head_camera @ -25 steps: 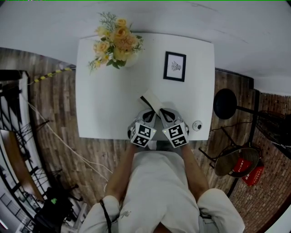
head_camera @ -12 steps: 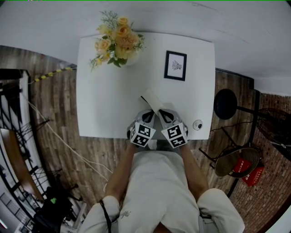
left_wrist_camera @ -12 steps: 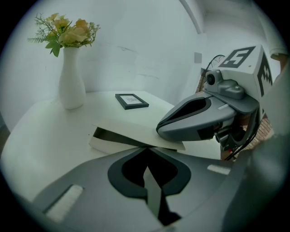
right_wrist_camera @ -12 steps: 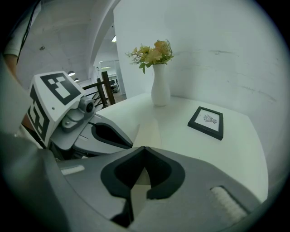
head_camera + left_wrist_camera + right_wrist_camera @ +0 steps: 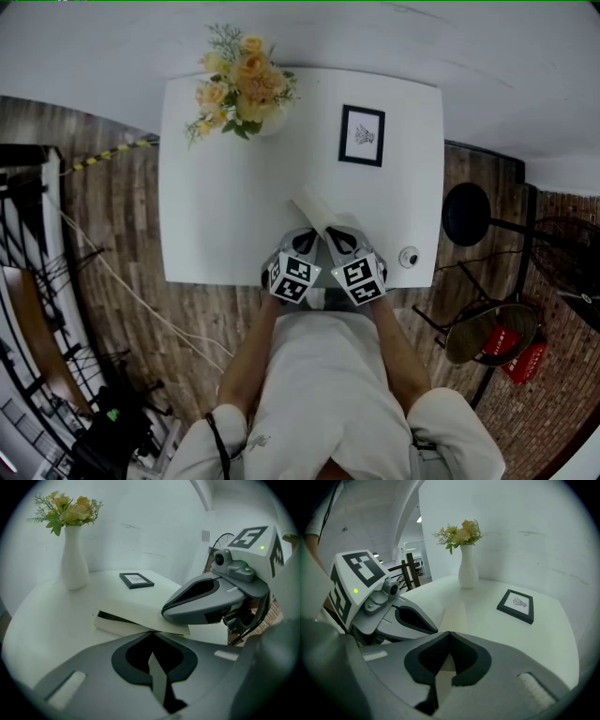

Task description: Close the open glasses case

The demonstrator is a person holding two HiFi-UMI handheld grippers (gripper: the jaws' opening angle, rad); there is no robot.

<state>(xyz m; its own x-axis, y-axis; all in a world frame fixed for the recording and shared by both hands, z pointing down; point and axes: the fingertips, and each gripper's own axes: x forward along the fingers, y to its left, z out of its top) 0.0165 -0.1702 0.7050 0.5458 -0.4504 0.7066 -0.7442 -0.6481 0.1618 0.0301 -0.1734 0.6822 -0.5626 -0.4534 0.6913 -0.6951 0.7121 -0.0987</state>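
Note:
The cream glasses case point(image 5: 315, 208) lies near the front edge of the white table point(image 5: 216, 206). In the left gripper view the case point(image 5: 136, 613) has its lid almost down, with a thin dark gap left at its left end. My right gripper point(image 5: 165, 611) rests shut on top of the lid. My left gripper point(image 5: 151, 633) is shut, its tips right at the case's near edge. In the head view the left gripper point(image 5: 302, 240) and right gripper point(image 5: 336, 236) sit side by side over the case's near end. From the right gripper point(image 5: 449, 633) I see the case point(image 5: 454, 616) just ahead.
A white vase of yellow flowers point(image 5: 242, 84) stands at the back left and a black picture frame point(image 5: 361, 136) lies at the back right. A small round white object point(image 5: 407, 258) sits at the front right corner. A black stool point(image 5: 464, 214) stands right of the table.
The case lid has come lower and the dark opening at its left end has narrowed. Both grippers have shifted only slightly.

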